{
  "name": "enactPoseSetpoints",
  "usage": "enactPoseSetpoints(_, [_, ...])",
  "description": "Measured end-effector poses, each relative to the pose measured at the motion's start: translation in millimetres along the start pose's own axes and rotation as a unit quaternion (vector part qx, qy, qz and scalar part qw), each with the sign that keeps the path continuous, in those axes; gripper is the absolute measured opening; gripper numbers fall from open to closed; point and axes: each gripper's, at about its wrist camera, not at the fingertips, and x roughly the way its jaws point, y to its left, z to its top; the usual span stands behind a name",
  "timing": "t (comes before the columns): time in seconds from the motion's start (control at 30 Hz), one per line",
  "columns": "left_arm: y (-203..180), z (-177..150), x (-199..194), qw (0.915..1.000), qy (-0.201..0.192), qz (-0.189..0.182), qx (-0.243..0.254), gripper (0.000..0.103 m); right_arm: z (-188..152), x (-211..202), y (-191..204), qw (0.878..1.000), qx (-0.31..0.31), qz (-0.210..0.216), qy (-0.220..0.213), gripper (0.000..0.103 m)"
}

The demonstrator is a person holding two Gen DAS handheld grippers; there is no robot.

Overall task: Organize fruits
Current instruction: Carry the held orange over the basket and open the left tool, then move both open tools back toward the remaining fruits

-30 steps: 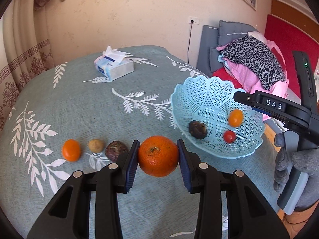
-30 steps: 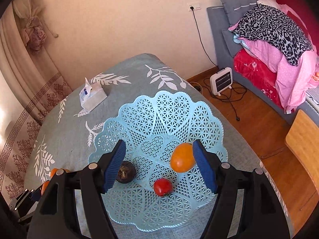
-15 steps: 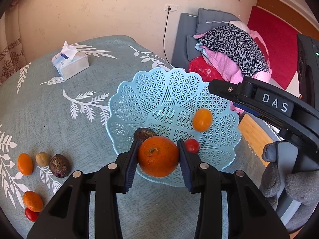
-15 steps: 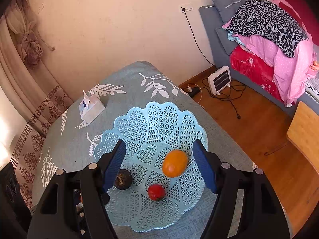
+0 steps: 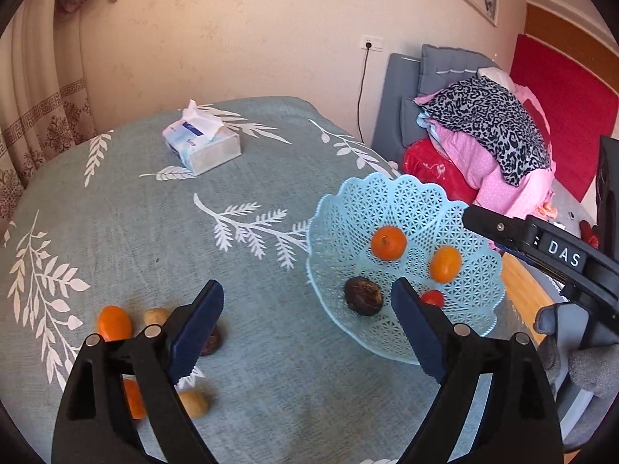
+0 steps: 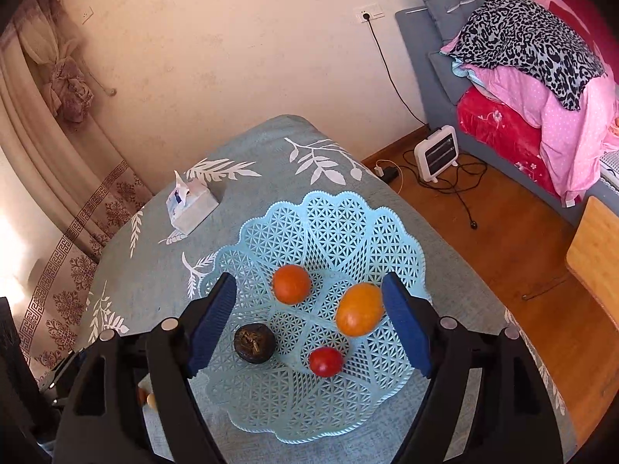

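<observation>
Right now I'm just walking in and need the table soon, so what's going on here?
A person with a gripper in each hand is sorting fruit into the blue basket. The left gripper is opening with nothing between its jaws; the right gripper hangs over the basket, also opening and empty. The basket holds an orange, a lighter orange fruit, a dark fruit and a tomato. Several fruits wait on the tablecloth.

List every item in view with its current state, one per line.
left hand-held gripper: jaws opening, nothing between them
right hand-held gripper: jaws opening, empty, over the basket
blue basket: upright, holding four fruits
big orange: lying free in basket
tissue box: open, tissue sticking out
</observation>
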Motion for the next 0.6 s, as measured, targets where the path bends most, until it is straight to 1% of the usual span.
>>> enactPoseSetpoints(0.17, [36.8, -0.6, -8.9, 0.9989, -0.002, 0.044, -0.016, 0.09, -4.8, -1.6, 12.8, 1.0, -0.014, 0.011, 0.001, 0.079])
enactPoseSetpoints(0.3, [68.5, -3.4, -12.2, 0.9968, 0.004, 0.067, -0.042, 0.091, -9.3, -0.9, 22.1, 0.999, -0.024, 0.02, 0.007, 0.079])
enactPoseSetpoints(0.47, [100.1, -12.7, -15.5, 0.9931, 0.004, 0.1, -0.06, 0.091, -15.1, 0.5, 33.6, 0.999, -0.038, 0.027, 0.012, 0.079])
enactPoseSetpoints(0.6, [121.5, -21.9, -8.4, 0.9899, 0.016, 0.119, -0.076, 0.091, -18.6, 0.5, 41.2, 0.998, -0.048, 0.033, 0.016, 0.079])
